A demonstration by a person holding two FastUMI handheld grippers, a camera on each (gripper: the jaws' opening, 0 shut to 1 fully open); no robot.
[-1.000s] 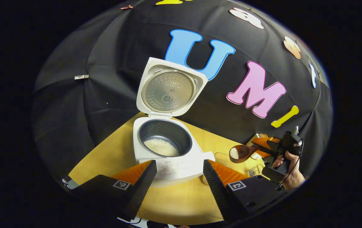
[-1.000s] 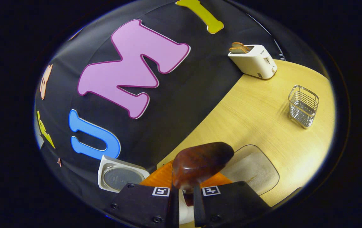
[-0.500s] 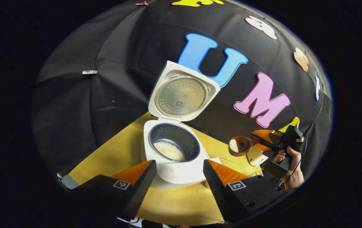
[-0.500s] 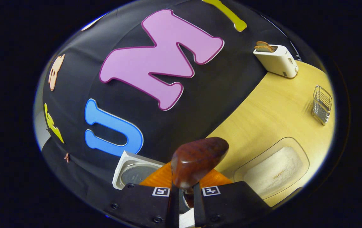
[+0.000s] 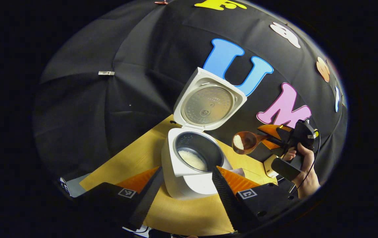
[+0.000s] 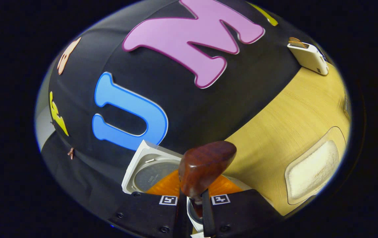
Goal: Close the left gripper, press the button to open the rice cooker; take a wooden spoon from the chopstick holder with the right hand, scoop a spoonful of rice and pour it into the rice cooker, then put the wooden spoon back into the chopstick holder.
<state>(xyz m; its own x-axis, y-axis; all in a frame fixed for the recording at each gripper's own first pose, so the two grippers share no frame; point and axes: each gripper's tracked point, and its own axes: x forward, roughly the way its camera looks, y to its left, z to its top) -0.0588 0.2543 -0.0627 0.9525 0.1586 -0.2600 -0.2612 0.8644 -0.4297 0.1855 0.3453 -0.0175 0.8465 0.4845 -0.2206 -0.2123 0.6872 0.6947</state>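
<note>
Two grippers in play: left gripper (image 5: pixel 184 188) hung low before the cooker (image 5: pixel 189 172), fingers spread wide and holding nothing. Right gripper (image 6: pixel 190 211) pinched tight on the spoon (image 6: pixel 205 165) by its handle, bowl up with a little rice (image 5: pixel 238 142) in it, held in the air just right of the cooker's open pot in the left gripper view. Lid (image 5: pixel 208 100) stood upright, more rice in the pot (image 5: pixel 192 158); tray (image 6: pixel 311 168) of rice lay on the table (image 6: pixel 281 115), toaster (image 6: pixel 308 58) at the far edge
</note>
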